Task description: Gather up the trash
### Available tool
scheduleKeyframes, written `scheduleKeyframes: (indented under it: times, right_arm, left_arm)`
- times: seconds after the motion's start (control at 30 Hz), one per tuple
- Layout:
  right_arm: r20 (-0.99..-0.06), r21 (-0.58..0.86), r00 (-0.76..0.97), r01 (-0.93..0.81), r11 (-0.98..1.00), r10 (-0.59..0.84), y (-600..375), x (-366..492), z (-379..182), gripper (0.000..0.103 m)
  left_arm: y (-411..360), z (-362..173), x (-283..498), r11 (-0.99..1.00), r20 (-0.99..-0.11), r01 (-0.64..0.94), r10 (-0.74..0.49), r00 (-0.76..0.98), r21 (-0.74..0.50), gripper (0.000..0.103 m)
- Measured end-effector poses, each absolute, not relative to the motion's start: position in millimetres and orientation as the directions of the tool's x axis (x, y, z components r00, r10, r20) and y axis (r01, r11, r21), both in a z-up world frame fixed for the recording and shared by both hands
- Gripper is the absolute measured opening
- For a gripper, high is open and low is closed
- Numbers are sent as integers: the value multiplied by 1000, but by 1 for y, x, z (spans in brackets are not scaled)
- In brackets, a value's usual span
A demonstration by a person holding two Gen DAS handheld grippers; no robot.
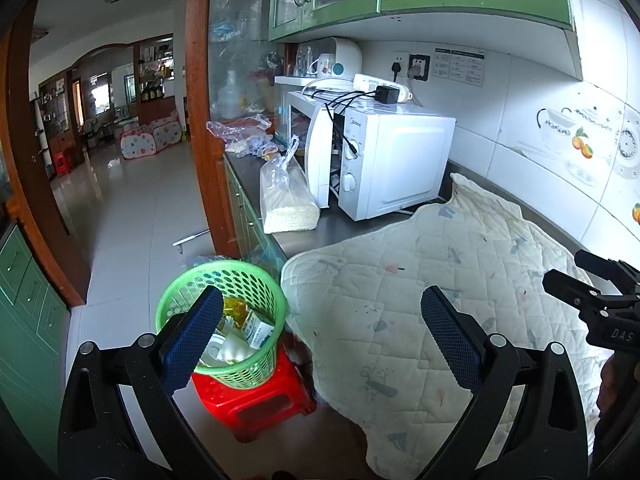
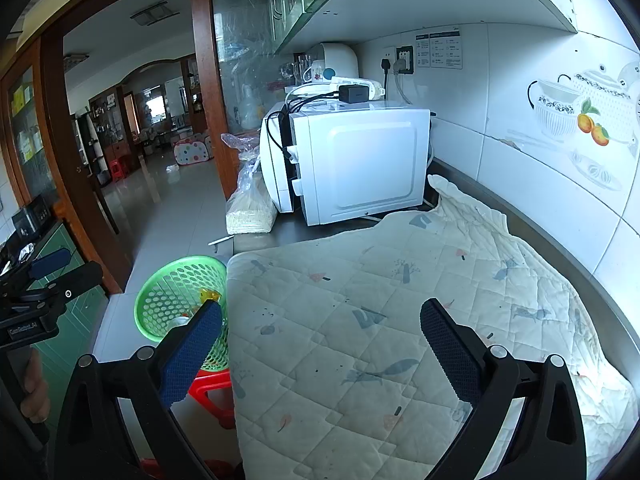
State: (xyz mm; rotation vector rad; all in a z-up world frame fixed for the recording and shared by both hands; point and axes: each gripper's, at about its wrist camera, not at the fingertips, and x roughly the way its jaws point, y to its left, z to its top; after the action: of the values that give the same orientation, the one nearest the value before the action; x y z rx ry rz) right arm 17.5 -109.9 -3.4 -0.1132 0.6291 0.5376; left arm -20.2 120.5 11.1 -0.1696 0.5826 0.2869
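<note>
**Q:** Left wrist view: where does the trash lie relative to each tool?

**A:** The left tool (image 1: pixel 320 332) has its blue textured pads (image 1: pixel 192 340) spread wide apart and holds nothing. Below it and to its left stands the green perforated plastic basket (image 1: pixel 176 304), round and open-topped, on a red plastic stool (image 1: pixel 256 404) on the floor. The basket holds the crumpled cartons and wrappers (image 1: pixel 240 332), including a yellow foil piece. The left tool is judged the nearer of the two to it.

**Q:** And the right wrist view?

**A:** The right tool (image 2: pixel 320 332) is likewise spread apart and empty, hovering over the cream quilted cloth with small printed motifs (image 2: pixel 380 300) that covers the dark metal surface (image 2: pixel 304 228). No loose trash shows on the cloth. The basket sits beyond the cloth's left edge, lower than the surface.

**Q:** What else stands near?

**A:** A white boxy microwave oven (image 1: pixel 396 160) and a clear plastic bag of pale grains (image 1: pixel 286 204), soft and slumped, stand at the surface's far end.
</note>
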Motion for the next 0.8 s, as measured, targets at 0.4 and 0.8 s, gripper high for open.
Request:
scheduleKeyframes:
  times: [0.4, 0.8]
  right_arm:
    - [-589, 53, 680, -507, 860, 437, -108, 16, -2, 96]
    - [-586, 53, 681, -509, 859, 439, -106, 15, -2, 96]
  left_arm:
    - [118, 12, -21, 948, -558, -307, 211, 802, -83, 98]
    - [115, 13, -21, 949, -559, -302, 205, 804, -85, 98]
